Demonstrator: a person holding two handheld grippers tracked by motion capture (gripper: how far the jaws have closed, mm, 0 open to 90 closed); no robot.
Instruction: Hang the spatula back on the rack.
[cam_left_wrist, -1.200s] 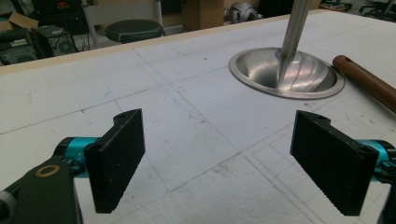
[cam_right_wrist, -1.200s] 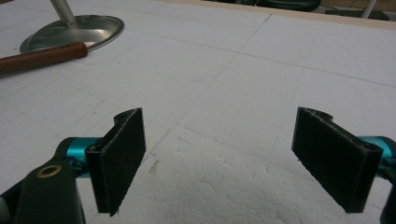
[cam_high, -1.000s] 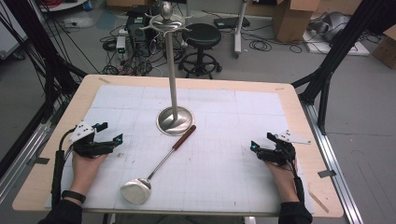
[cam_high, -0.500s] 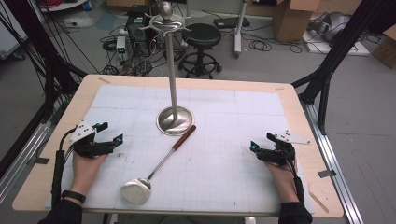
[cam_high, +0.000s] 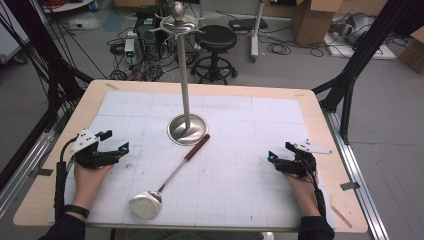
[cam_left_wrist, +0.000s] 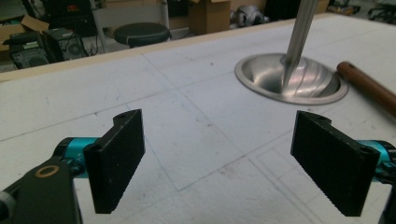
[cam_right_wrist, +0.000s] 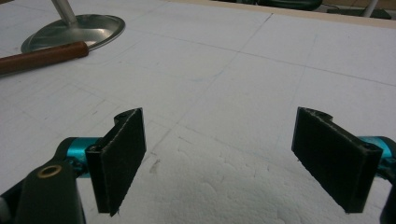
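Left gripper (cam_high: 114, 141): jaws standing wide apart, gripping nothing, hovering low over the white gridded table cover (cam_high: 240, 200) near its left edge.
Right gripper (cam_high: 280, 151): jaws likewise gaping wide, holding nothing, sitting near the right edge of the cover.
Ladle: long steel ladle with a reddish-brown wooden handle (cam_high: 167, 177) is lying diagonally between the grippers, well apart from both, bowl toward the person.
Handle end: is lying just beside the round polished metal base of the tall steel hook stand (cam_high: 187, 129).
Stand pole: is rising upright from that base at the table's middle.
Background: black round stool (cam_high: 216, 37) is standing on the floor beyond the table.
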